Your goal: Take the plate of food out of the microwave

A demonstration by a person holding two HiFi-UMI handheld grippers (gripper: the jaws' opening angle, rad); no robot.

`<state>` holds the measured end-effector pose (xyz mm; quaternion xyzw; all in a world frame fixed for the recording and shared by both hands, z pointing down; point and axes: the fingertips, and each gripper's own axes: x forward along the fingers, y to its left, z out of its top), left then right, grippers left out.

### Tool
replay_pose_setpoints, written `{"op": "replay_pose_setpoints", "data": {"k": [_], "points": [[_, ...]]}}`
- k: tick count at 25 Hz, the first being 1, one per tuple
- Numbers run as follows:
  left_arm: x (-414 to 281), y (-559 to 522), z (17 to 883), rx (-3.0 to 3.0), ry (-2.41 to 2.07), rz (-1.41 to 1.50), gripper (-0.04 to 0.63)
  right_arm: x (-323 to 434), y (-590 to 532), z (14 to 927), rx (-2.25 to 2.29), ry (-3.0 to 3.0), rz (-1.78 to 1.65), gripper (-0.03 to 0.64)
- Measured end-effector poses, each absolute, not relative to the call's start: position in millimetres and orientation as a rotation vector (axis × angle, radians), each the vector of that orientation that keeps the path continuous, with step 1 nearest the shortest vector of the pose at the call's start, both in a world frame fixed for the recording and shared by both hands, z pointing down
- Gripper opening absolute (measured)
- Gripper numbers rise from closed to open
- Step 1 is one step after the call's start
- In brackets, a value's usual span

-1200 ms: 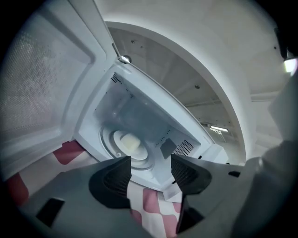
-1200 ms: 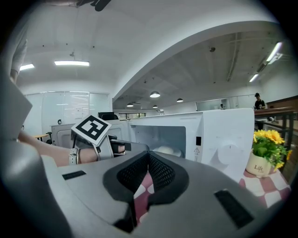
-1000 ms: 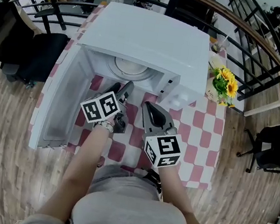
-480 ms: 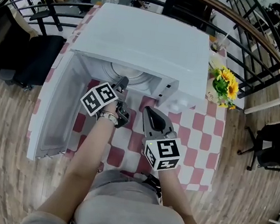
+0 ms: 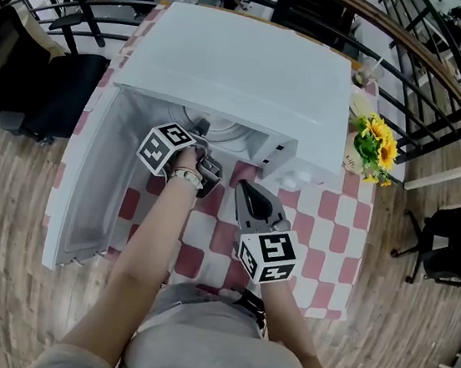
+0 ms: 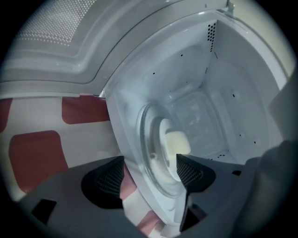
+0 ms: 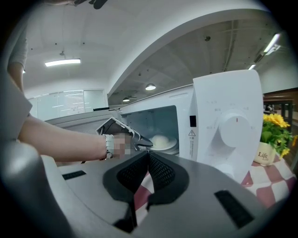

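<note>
Plate of food (image 6: 164, 139) sits inside the white microwave (image 5: 238, 62) on the glass turntable (image 6: 147, 163), with a pale lump of food (image 6: 178, 142) on top. The left gripper (image 6: 149, 174) is poked into the microwave's mouth. Its jaws have just been opening and now stand wide apart, with the plate's near edge showing in the gap just ahead of the pads. Nothing is pinched, so it's a loose, released grip for now. The right gripper (image 5: 242, 186) hangs outside, just in front of the oven, jaws pressed together on nothing. The microwave door (image 5: 88, 177) is swung wide to the left. Everything sits on a table with a red-and-white checked cloth (image 5: 326, 225), sunflowers (image 5: 372, 143) off to the right. Around it are wood flooring (image 5: 7, 217), a curved black railing (image 5: 430, 79) and a dark chair (image 5: 450, 242).
</note>
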<state>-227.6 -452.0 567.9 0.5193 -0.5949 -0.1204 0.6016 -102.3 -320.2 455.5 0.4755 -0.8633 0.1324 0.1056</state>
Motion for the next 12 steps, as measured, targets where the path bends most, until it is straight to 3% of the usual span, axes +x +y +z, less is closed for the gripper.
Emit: {"op": "replay_pose_setpoints", "data": {"k": [12], "points": [[-224, -461, 583, 1.053, -1.380, -0.255, 0.342, -100, -320, 459, 1.406, -2.558, 0.428, 0.026]]}}
